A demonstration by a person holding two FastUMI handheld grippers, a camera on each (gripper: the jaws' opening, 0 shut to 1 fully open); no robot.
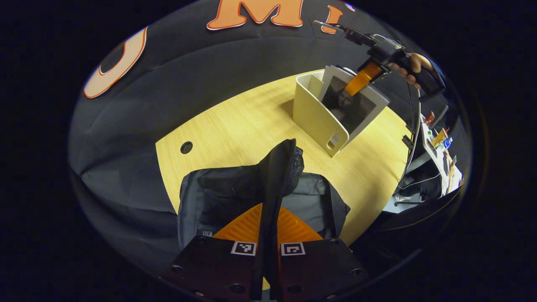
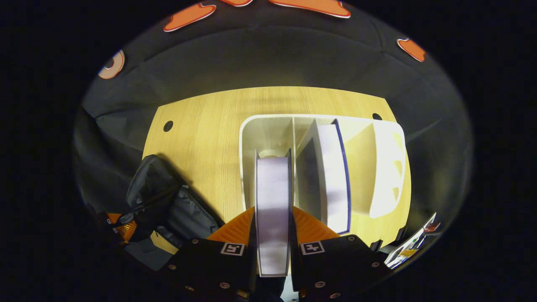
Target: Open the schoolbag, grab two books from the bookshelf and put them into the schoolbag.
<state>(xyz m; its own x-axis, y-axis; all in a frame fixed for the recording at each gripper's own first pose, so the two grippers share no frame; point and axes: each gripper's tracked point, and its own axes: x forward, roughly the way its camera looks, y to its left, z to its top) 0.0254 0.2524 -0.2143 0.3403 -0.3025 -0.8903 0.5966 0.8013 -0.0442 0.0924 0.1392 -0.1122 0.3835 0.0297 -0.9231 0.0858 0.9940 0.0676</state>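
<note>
Your left gripper (image 1: 268,235) is clamped on the bag (image 1: 235,197) flap, holding it open at the table's (image 1: 235,121) near left. Your right gripper (image 2: 272,247) is clamped on a book (image 2: 272,201) in the shelf (image 2: 377,167): lift it clear, then carry it left.

We see the black schoolbag (image 1: 251,197) lying at the tabletop's near edge, its zippered flap lifted upright. The white bookshelf (image 2: 377,167) stands toward the far edge, its dividers forming compartments. 1 book (image 2: 272,209) rises from the left compartment, page edges toward us; the other book (image 2: 333,176) leans in the middle one.
</note>
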